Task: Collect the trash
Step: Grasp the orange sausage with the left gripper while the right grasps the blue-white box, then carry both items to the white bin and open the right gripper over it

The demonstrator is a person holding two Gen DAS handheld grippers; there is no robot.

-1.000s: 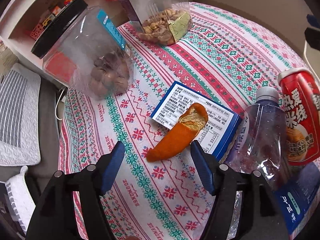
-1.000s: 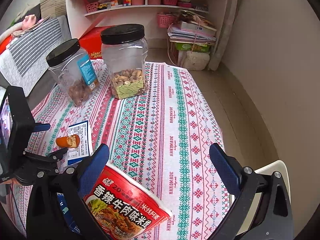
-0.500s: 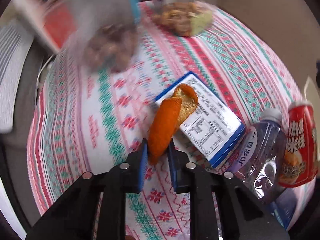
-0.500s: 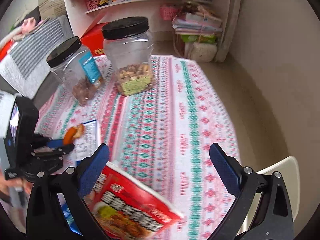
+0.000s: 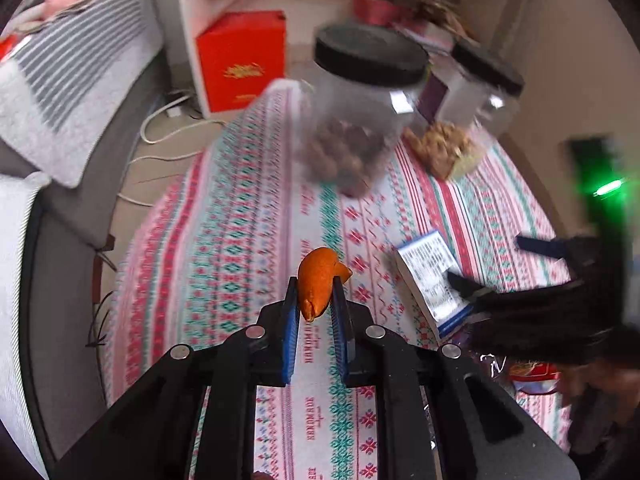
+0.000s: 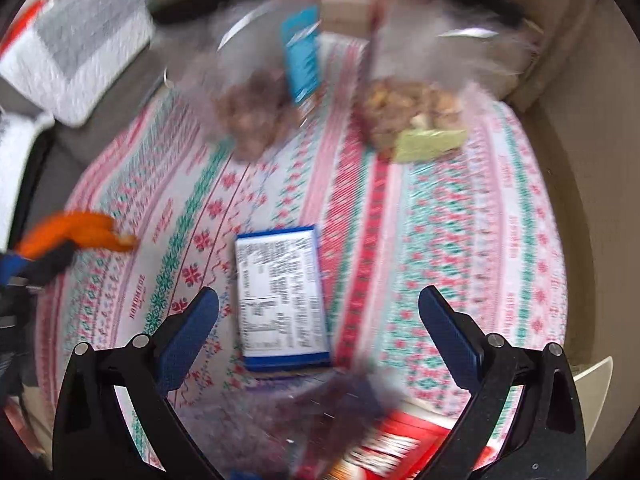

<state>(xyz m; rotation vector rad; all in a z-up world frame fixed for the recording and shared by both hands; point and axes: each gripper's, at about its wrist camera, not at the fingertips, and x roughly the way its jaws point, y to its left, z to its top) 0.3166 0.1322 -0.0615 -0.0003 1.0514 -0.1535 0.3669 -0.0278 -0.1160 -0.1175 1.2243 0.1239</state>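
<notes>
Left gripper pinched orange peel, lifted above patterned tablecloth. Right gripper gaped wide, empty, over one blue-edged box. Two black-lidded jars behind.

The word "HANDMADE" is woven into the patterned cloth on the table; it reads sideways between the left gripper's fingers in the left wrist view and again at the left of the right wrist view. The blue-edged box carries a white panel of dense black print, too fine and blurred to read. The red carton by the shelf shows a gold emblem with illegible lettering beneath it.
</notes>
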